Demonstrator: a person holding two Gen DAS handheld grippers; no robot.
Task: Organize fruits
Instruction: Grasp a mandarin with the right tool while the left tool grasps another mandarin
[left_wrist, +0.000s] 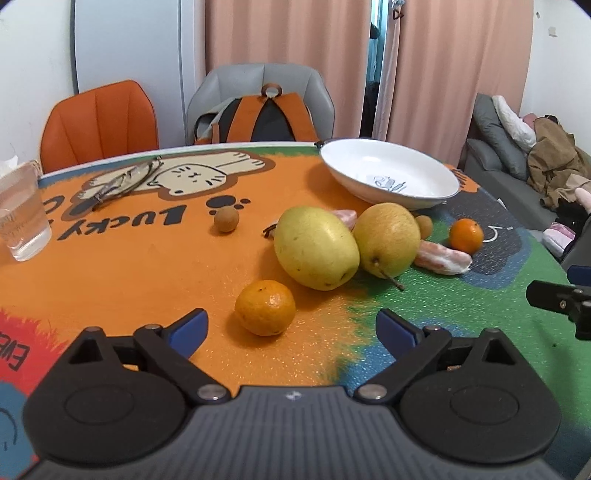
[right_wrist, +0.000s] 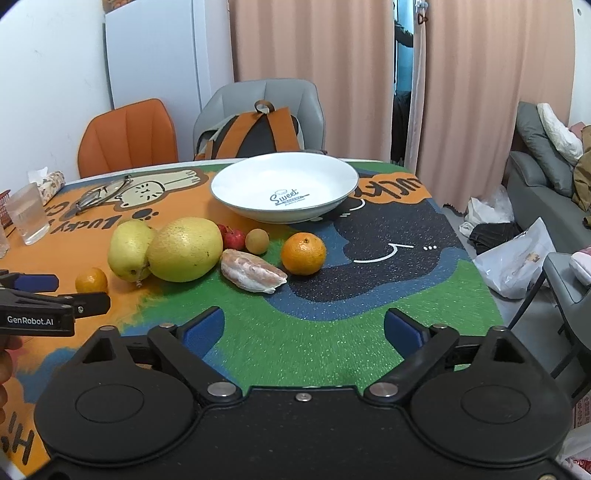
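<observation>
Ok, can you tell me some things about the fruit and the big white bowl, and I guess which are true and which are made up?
1. The white ceramic bowl has fruit in it. False: it holds none; all the fruit lies on the colourful cartoon tablecloth.
2. The two big yellow-green pears touch each other. True.
3. The left gripper is squeezing the small orange mandarin. False: its jaws are open, and the mandarin sits just ahead of them.
4. The right gripper is open and holds nothing. True.
5. A peeled pink pomelo segment lies between a pear and another round orange mandarin. True.
</observation>
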